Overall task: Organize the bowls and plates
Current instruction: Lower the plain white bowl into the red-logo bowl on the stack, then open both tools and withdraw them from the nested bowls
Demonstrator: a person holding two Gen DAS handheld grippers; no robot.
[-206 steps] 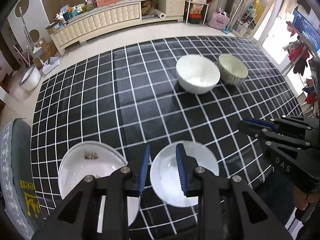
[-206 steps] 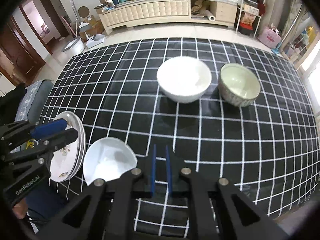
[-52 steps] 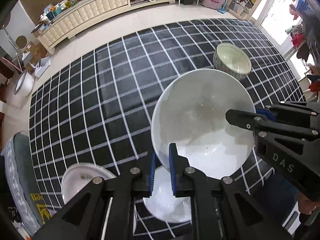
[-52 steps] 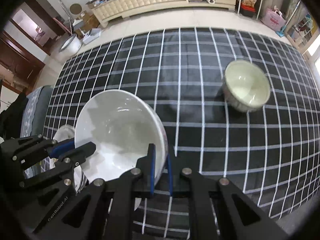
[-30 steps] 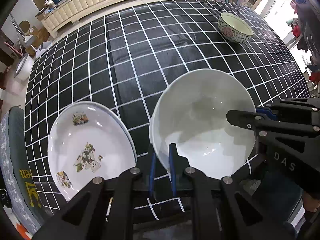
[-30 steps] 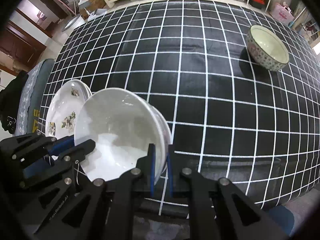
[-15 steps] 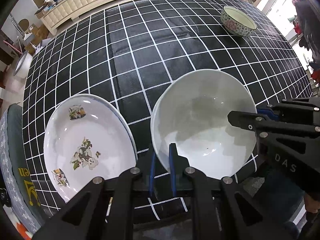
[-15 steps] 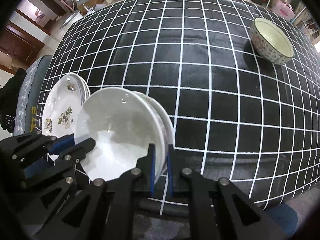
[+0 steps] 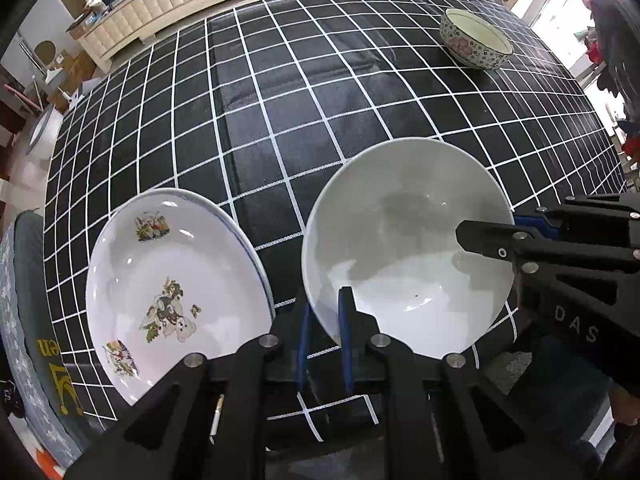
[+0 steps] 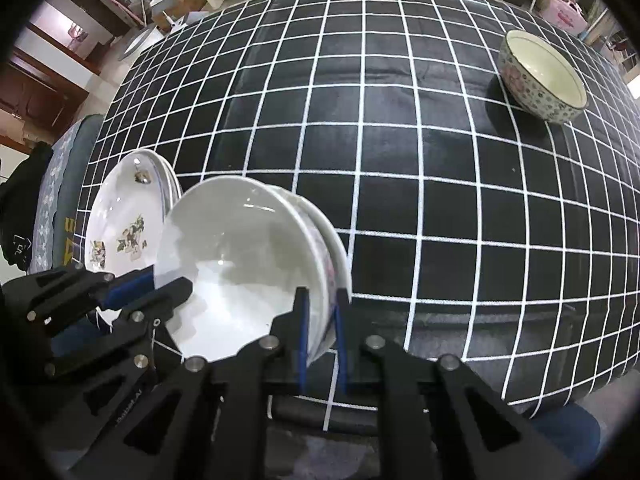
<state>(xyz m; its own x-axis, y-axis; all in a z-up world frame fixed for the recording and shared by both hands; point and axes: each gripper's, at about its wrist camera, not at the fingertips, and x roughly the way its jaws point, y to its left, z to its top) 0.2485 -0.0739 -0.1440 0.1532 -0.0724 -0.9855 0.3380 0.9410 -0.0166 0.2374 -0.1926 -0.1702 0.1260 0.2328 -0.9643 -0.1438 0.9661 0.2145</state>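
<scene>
Near the worktop's point(image 9: 280, 92) front edge: white bowl point(image 9: 404, 248) nested on a plate, just right of the picture plates point(image 9: 172, 292). Left tool point(image 9: 322, 336) pinching its rim; right tool point(image 10: 320, 332) opening, rim between pads. Patterned bowl point(image 10: 542, 76) far beyond.

At lower centre, the right gripper point(image 10: 321, 320), jaws opening, straddles the white bowl's point(image 10: 236, 264) rim; the left gripper point(image 10: 160, 288) holds its opposite rim; a patterned bowl point(image 10: 542, 76) sits upper right.
</scene>
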